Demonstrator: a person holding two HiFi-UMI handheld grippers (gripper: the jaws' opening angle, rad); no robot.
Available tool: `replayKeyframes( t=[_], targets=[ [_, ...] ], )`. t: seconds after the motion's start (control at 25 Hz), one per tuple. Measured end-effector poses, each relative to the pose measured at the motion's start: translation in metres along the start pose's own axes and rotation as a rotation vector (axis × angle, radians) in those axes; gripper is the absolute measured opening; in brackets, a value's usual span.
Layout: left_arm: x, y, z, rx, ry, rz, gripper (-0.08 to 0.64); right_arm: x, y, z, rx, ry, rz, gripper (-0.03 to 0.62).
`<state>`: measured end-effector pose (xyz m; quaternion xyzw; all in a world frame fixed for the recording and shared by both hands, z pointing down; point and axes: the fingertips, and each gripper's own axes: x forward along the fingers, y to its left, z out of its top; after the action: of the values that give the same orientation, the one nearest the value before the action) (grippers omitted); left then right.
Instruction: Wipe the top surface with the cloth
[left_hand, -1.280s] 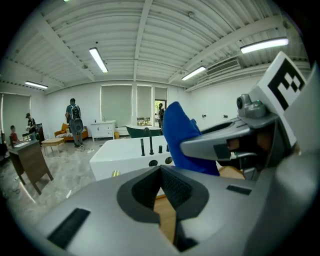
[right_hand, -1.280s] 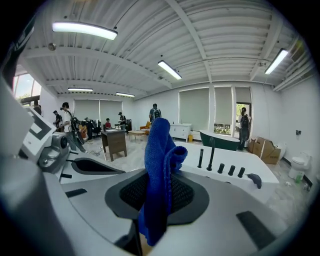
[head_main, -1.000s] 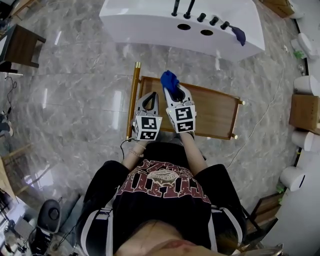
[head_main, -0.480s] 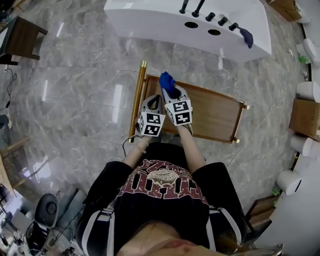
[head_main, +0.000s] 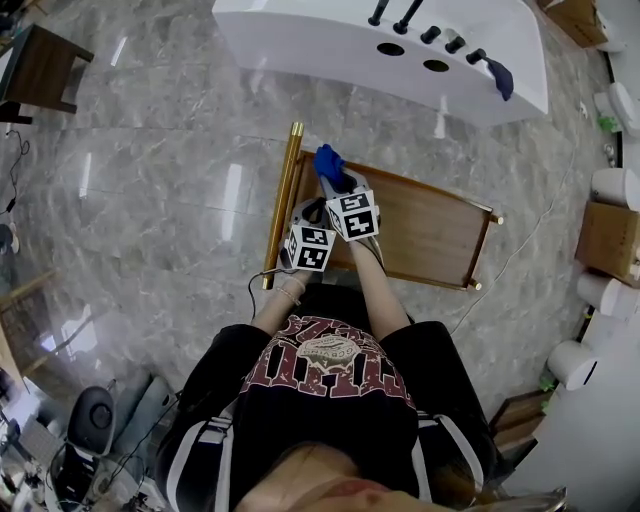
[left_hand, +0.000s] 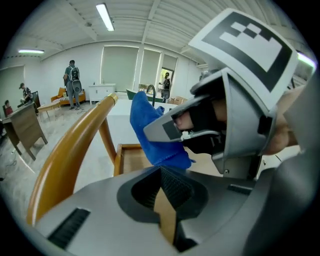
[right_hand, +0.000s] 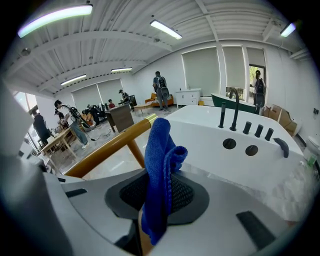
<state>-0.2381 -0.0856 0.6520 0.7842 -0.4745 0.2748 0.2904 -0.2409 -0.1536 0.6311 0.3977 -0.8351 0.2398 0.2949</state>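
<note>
Blue cloth (head_main: 328, 160) sits clamped in your right gripper (head_main: 337, 181), at the handle end of the wooden trolley top (head_main: 430, 235). Your left gripper (head_main: 312, 207) is closed and empty. The wipe looks barely started, so press the cloth flat and sweep across

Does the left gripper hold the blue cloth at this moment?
No, the blue cloth is clamped in the right gripper, while the left gripper has its jaws together on nothing.

You wear a black short-sleeved T-shirt (head_main: 330, 415) with a dark red and white print on the chest and white stripes at the sides. Your left hand-held gripper (head_main: 309, 207) and right hand-held gripper (head_main: 337, 180) are grey, each carrying a white cube with black square markers.
</note>
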Motion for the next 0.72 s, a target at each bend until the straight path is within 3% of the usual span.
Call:
replayKeyframes(
  t=[0.12, 0.32, 0.44, 0.72],
  targets=[
    [0.007, 0.003, -0.011, -0.027, 0.025, 0.004, 0.048, 0.009, 0.004, -0.003, 0.004, 0.026, 0.017, 0.091],
    [0.013, -0.005, -0.026, 0.026, 0.050, -0.015, 0.048, 0.024, 0.005, -0.015, -0.017, 0.070, 0.034, 0.091],
    [0.015, -0.004, -0.035, 0.021, 0.071, -0.013, 0.048, 0.033, 0.009, -0.018, -0.003, 0.086, 0.054, 0.091],
    [0.021, 0.007, -0.053, 0.006, 0.098, 0.025, 0.048, 0.052, 0.018, -0.016, -0.043, 0.115, 0.087, 0.091]
  ],
)
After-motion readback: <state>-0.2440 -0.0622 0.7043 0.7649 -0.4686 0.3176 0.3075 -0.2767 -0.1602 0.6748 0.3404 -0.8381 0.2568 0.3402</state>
